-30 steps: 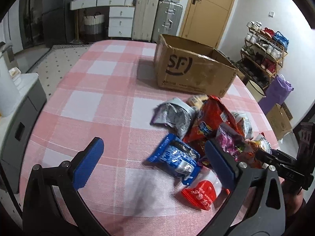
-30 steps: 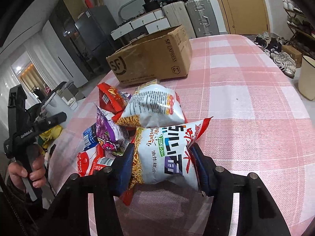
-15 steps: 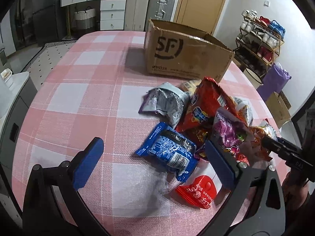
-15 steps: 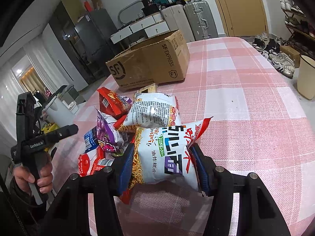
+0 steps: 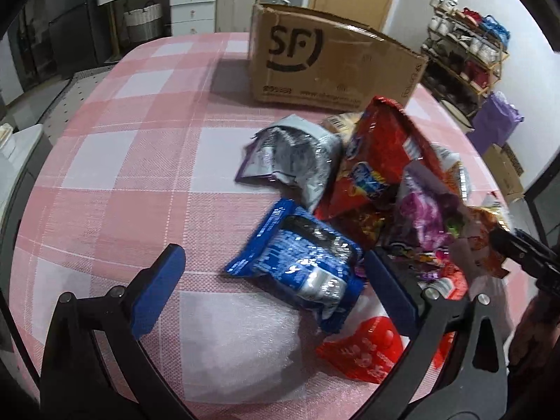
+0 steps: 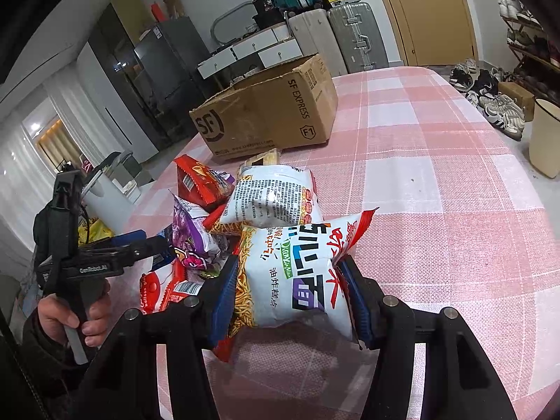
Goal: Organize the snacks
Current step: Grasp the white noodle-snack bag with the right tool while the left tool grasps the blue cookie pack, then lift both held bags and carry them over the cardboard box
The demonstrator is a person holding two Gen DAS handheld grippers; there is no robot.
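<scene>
Snacks lie in a loose pile on the tabletop (image 5: 140, 147), which is covered with a pink and white checked cloth. At the far side of the tabletop stands a brown cardboard box (image 5: 329, 63) with "SF" printed on its wall; its top is open, and the pile begins just in front of it.

In the right wrist view the right gripper (image 6: 290, 297) is closed on a white noodle bag (image 6: 301, 273), its blue pads pressing the two sides of the bag near its lower end. Behind this bag, touching it, lies a second white bag (image 6: 273, 199) with small black print. To the left of it a red bag (image 6: 199, 182) leans up, and nearer there is a purple bag (image 6: 192, 238).

In the left wrist view the left gripper (image 5: 273, 290) is open, with its fingers wide apart and nothing between them. A blue packet (image 5: 301, 262) lies just ahead of it, a little to the right, near the right finger. Farther away a grey foil bag (image 5: 294, 154) lies at the left edge of the pile, beside the tall red bag. A small red packet (image 5: 367, 350) lies nearest, partly hidden by the right finger.
</scene>
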